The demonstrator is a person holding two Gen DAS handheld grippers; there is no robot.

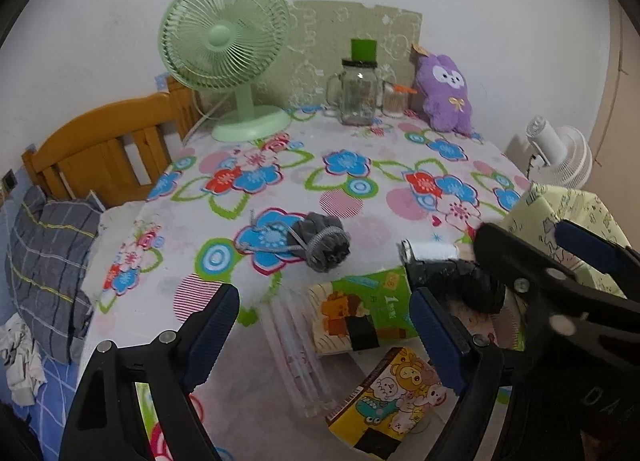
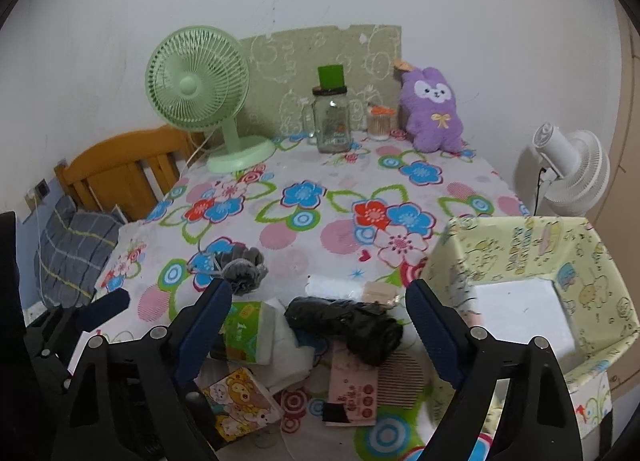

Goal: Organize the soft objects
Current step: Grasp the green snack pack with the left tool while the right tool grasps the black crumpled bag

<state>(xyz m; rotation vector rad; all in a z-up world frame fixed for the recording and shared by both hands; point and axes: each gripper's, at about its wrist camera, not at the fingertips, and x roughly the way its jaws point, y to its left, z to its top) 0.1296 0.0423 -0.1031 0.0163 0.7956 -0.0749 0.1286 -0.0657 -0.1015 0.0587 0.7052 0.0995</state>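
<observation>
Both grippers, left gripper (image 1: 322,335) and right gripper (image 2: 318,323), hang wide open, empty, above the black bundle (image 2: 348,327).

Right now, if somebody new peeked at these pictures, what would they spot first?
Probably the flowery tablecloth, bright over the whole table. Then the green fan standing at the back left, and the purple plush bunny sitting at the back right against the wall. Nearer, a pale yellow cartoon box stands open on the right.

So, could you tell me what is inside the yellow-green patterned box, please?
The yellow-green patterned box shows only a bare white bottom; its near corner is hidden behind the right gripper.
</observation>
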